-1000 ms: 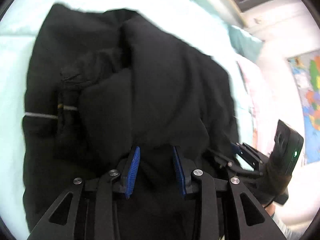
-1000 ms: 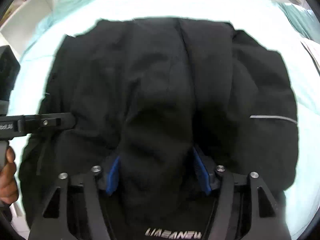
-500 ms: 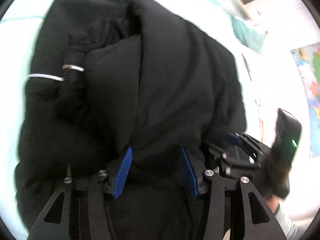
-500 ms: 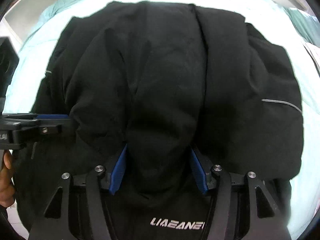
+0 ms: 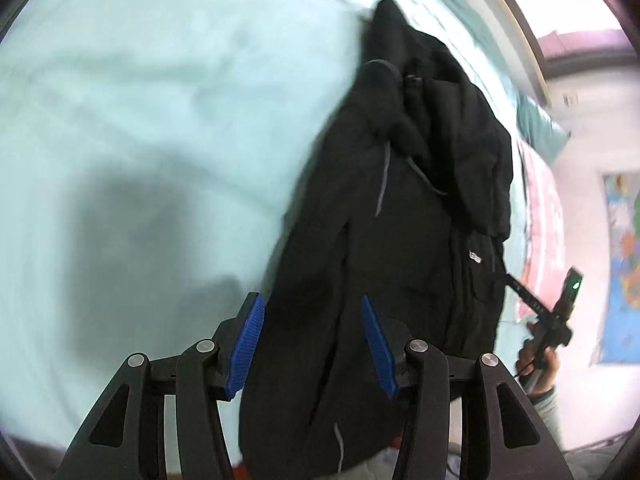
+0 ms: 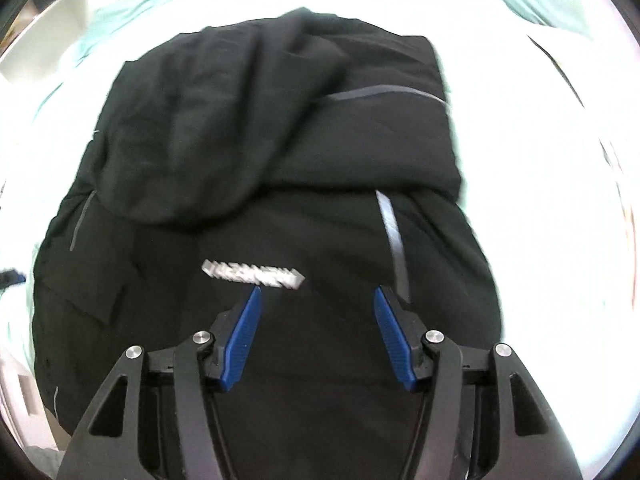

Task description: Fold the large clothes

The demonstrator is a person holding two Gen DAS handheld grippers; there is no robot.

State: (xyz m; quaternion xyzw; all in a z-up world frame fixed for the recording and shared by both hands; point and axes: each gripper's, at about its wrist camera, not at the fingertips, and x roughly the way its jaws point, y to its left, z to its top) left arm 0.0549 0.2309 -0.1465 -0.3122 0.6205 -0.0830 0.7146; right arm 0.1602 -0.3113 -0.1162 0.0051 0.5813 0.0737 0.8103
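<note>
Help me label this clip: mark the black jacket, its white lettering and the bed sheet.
black jacket point(image 6: 280, 128), right wrist view, on the folded-over upper layer.
white lettering point(image 6: 253, 274), right wrist view, middle of the blurred printed word.
bed sheet point(image 5: 140, 92), left wrist view, bare pale green area left of the jacket.

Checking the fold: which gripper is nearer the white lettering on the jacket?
Right. The right gripper hangs just below the lettering; the left gripper is at the jacket's left edge, lettering unseen there.
</note>
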